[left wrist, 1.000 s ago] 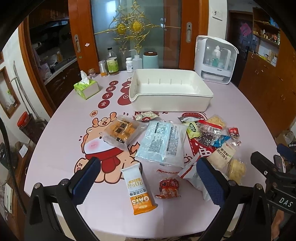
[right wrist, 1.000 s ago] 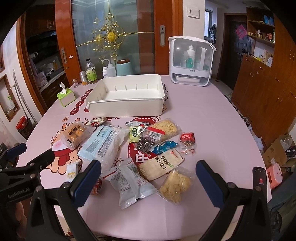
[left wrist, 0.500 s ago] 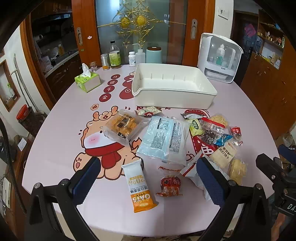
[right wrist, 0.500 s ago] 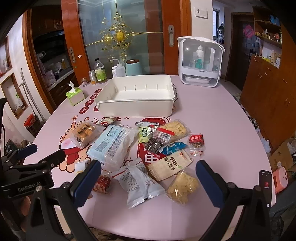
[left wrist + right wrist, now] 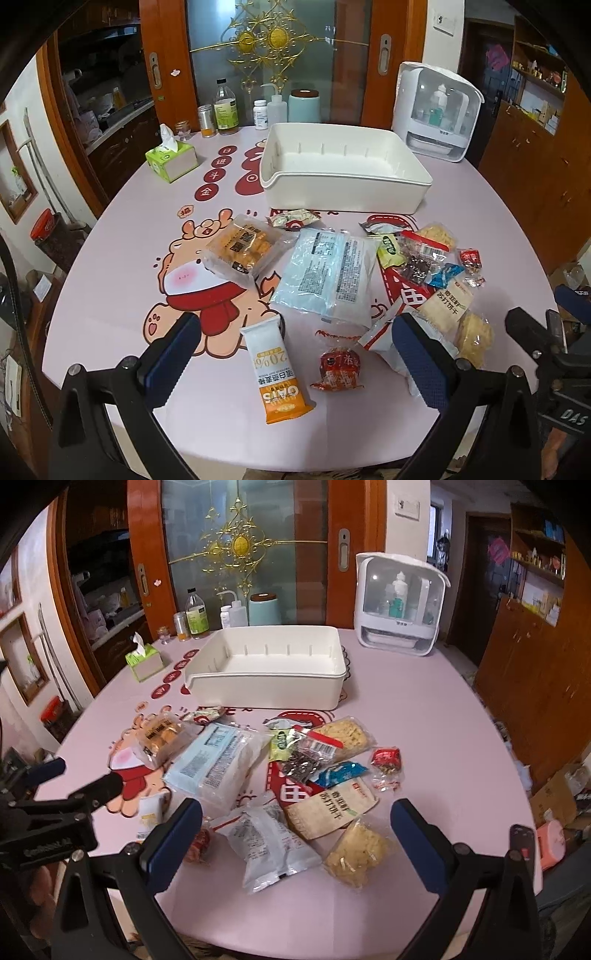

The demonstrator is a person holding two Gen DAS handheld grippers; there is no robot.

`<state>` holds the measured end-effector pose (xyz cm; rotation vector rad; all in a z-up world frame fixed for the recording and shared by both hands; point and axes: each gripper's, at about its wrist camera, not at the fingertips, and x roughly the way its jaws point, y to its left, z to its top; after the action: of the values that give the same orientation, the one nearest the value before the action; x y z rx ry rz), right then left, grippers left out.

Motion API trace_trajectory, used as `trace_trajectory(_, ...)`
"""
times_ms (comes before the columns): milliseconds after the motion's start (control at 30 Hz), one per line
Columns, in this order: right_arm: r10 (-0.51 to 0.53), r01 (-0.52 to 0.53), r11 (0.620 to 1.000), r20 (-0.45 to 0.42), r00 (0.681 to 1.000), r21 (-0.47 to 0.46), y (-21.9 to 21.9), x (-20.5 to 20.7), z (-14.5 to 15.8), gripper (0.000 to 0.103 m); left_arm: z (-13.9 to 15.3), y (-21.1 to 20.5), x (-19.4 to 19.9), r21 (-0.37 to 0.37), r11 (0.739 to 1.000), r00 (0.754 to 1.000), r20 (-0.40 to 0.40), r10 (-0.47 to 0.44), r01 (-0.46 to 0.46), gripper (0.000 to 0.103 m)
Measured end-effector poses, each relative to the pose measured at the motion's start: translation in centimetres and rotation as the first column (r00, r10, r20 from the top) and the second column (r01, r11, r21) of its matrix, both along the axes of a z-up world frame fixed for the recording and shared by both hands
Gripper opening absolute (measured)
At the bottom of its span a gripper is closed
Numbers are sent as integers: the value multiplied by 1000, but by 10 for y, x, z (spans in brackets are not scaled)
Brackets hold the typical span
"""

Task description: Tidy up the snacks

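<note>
Both jaws stand wide and empty above the worktop's (image 5: 110,295) near edge, the left gripper (image 5: 291,354) straddling the oat bar (image 5: 275,373), whose long axis seems to run away toward the tray (image 5: 343,192), the right gripper (image 5: 295,834) over the grey packets (image 5: 266,842).
</note>
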<state>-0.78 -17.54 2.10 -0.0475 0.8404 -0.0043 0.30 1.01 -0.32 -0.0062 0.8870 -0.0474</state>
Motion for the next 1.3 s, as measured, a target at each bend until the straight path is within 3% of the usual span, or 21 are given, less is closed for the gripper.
trace_trajectory(167, 32, -31, 999, -24, 999, 38, -2, 5, -9, 102, -8, 6, 6, 14, 1000, 1000, -12, -4, 4, 103)
trace_trajectory(433, 87, -83, 996, -130, 988, 34, -7, 14, -49, 94, -52, 58, 32, 113, 987, 983, -133, 127, -113, 103)
trace_trajectory(567, 152, -141, 987, -181, 972, 71, -2, 20, -71, 89, -85, 67, 34, 72, 993, 963, -246, 108, -93, 103)
trace_trajectory(767, 211, -205, 978, -265, 941, 50, 11, 34, -107, 77, -119, 46, 31, 108, 994, 945, -319, 69, -36, 103)
trace_trajectory(1033, 239, -233, 971, -338, 910, 58, 17, 52, -132, 76, -144, 44, 50, 68, 996, 918, -388, 80, -59, 103)
trace_trajectory(1300, 256, -264, 964, -356, 899, 26, 24, 60, -146, 76, -159, 44, 60, 62, 995, 891, -443, 101, -82, 101)
